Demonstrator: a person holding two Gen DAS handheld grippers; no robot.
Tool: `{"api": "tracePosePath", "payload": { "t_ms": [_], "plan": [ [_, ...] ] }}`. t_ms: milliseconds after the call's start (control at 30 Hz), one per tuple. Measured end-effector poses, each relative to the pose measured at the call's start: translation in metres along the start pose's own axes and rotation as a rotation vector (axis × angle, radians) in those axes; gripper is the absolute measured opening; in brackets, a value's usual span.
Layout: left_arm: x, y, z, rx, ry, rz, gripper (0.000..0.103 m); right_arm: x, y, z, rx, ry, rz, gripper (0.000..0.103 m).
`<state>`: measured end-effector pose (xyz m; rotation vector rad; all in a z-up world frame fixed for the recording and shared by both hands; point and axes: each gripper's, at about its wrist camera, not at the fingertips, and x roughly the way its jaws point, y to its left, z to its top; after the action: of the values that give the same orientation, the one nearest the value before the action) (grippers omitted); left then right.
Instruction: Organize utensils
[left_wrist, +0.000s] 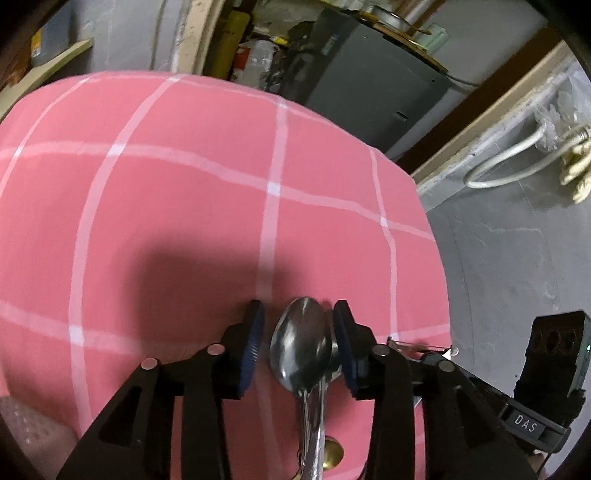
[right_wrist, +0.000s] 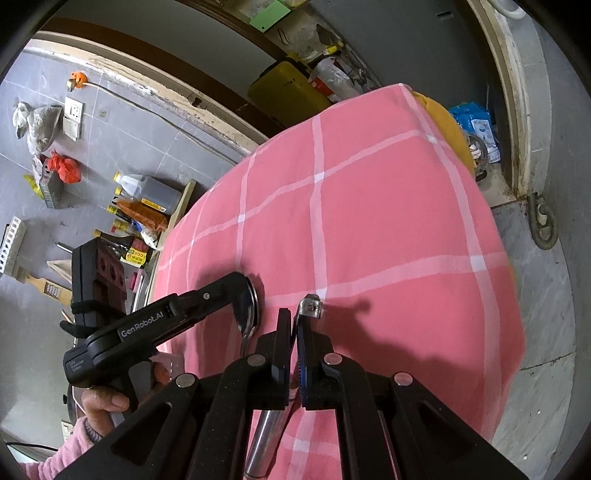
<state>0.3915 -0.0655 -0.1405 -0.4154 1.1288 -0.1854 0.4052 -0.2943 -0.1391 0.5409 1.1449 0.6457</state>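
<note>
A: Two shiny steel spoons (left_wrist: 303, 343) lie stacked between the pads of the left black gripper (left_wrist: 298, 345), bowls up, on the pink cloth with white grid lines (left_wrist: 184, 206). Fingers spread; left blue ribbed pad (left_wrist: 253, 347) clear of the bowls, right pad looks to touch the under spoon's edge, hard to tell. Handles run off the bottom edge, ends cut off. Small brass-coloured round thing (left_wrist: 332, 456) beside the handles, can't identify.

B: Right black gripper (right_wrist: 294, 332): pads pressed nearly together, pinching a thin metal utensil with a small clear-and-steel head (right_wrist: 309, 305) poking past the tips. Its round steel handle (right_wrist: 264, 443) runs down under the fingers, end cut off. What kind of utensil, can't say.

A: Left view only catches that head as a blurry sliver at the right, behind the finger.

B: Right view shows what left can't: the whole left gripper from the side, its finger covering most of the spoon bowls, plus the hand in a pink sleeve (right_wrist: 107, 402) on its grip.

A: Far side?

B: Sauce bottles and a plastic jug (right_wrist: 140, 206) on a shelf past the table edge, grey tiled wall (right_wrist: 110, 122). Left view instead has a dark grey metal cabinet (left_wrist: 369, 74) behind the table.
</note>
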Motion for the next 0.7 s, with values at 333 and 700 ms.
{"api": "tracePosePath", "payload": {
  "t_ms": [333, 700],
  "plan": [
    [0.002, 0.006, 0.003, 0.039, 0.046, -0.035, 0.024, 0.003, -0.001, 0.001, 0.007, 0.004, 0.007, 0.004],
    [-0.002, 0.011, -0.004, -0.044, 0.122, -0.158, 0.001, 0.004, 0.002, 0.001, 0.005, 0.012, 0.006, 0.004]
  ]
}}
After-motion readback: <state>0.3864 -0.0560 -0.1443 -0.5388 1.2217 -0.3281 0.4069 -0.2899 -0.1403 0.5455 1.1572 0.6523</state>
